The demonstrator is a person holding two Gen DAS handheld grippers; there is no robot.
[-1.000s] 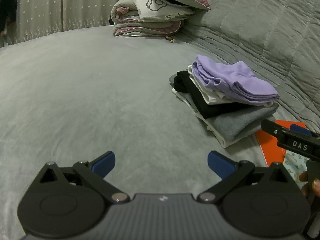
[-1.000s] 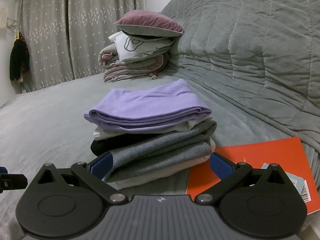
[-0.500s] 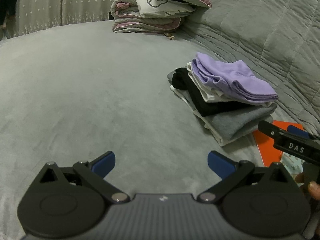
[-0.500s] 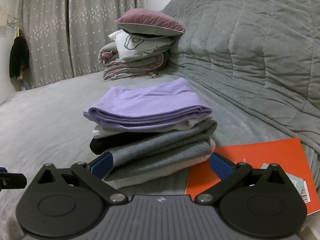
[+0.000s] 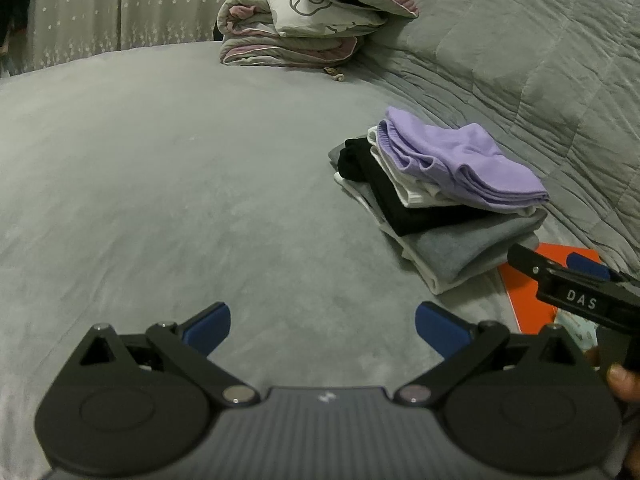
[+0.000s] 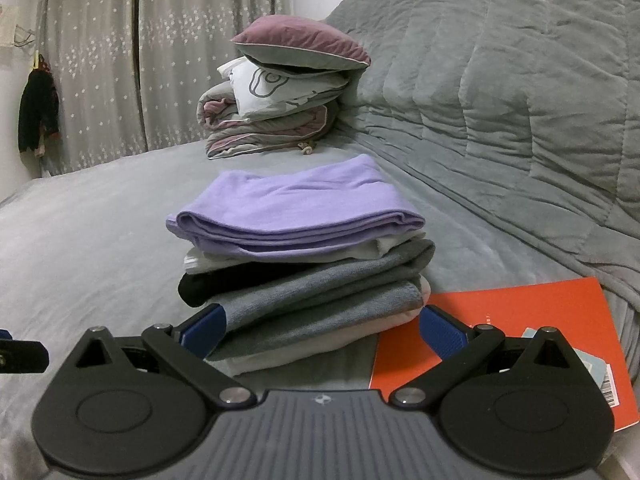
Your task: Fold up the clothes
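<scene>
While both empty claws, left claw (image 5: 322, 326) and right claw (image 6: 322, 326), stay spread apart, almost nothing shifts, so the stack of folded clothes (image 6: 304, 264) looks finished.

In the right wrist view the clothes stack (image 6: 304, 264) sits at mid-frame on the bed (image 6: 88, 232), just beyond the right gripper (image 6: 322, 330), whose fingers stand wide apart to either side of the stack's near edge. A book (image 6: 500, 320) lies at lower right, touching the stack's right side, with a card (image 6: 600, 364) on it. Bedding (image 6: 276, 120) is piled behind the stack, upper centre, a pillow (image 6: 300, 42) on top. In the left wrist view the stack (image 5: 440, 192) lies right of centre, the left gripper (image 5: 322, 330) at bottom with its fingers spread over the bed.
</scene>
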